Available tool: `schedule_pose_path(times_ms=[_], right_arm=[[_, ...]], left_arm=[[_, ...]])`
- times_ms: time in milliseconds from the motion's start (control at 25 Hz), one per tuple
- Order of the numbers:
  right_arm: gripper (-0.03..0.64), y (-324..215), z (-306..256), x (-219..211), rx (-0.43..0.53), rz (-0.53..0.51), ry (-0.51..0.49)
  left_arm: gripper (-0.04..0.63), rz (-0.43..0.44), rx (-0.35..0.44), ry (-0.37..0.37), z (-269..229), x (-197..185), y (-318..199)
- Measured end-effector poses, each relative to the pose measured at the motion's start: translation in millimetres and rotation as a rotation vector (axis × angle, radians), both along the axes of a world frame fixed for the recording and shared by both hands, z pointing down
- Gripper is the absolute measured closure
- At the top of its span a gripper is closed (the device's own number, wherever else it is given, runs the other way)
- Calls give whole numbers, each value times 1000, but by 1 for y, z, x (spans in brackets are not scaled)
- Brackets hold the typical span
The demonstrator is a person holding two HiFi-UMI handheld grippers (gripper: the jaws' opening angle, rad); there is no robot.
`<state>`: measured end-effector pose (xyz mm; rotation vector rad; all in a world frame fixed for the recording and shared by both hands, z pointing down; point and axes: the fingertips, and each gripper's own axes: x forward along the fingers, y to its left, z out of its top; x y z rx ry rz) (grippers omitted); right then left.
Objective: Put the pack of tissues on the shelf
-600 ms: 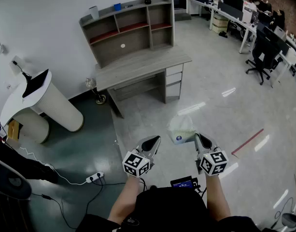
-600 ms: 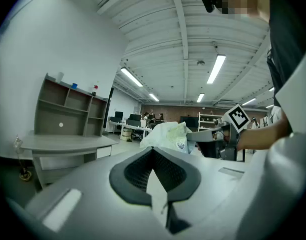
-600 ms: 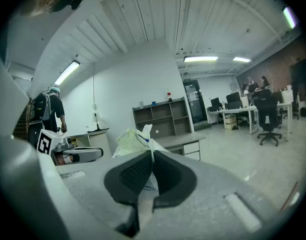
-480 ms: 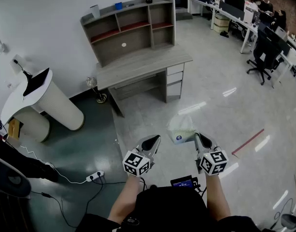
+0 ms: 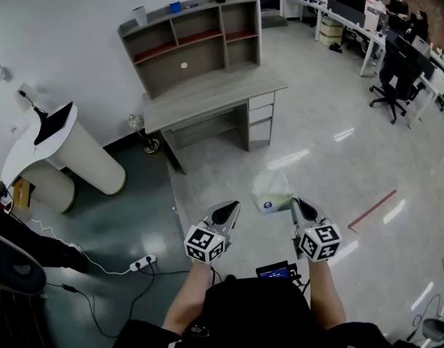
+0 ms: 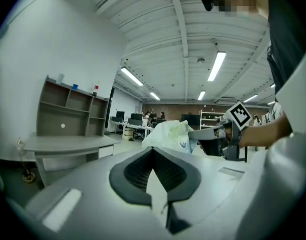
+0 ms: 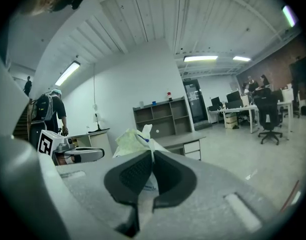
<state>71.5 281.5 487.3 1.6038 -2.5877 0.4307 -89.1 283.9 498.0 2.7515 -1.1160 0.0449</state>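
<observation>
Transport step: my right tool (image 5: 300,207) is clamped on the pack of tissues (image 5: 272,192), held in mid-air. My left tool (image 5: 226,213) is pinched together, empty. I see the shelf (image 5: 193,38) over the bench (image 5: 214,96) at 11 o'clock, well apart. Next I need to approach, then lift.

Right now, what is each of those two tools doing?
Left tool: closed, empty.
Right tool: closed on the pack of tissues.
</observation>
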Motion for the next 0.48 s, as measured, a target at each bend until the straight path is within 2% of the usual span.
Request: schedule_pose_path(times_ms=[160,480], right_arm=[[614,1,-1,2,5,0,0],[614,3,0,11,7,-1,2]], left_arm=[[594,21,3,-48,4,8,2],[594,32,4,-73,8,21,6]])
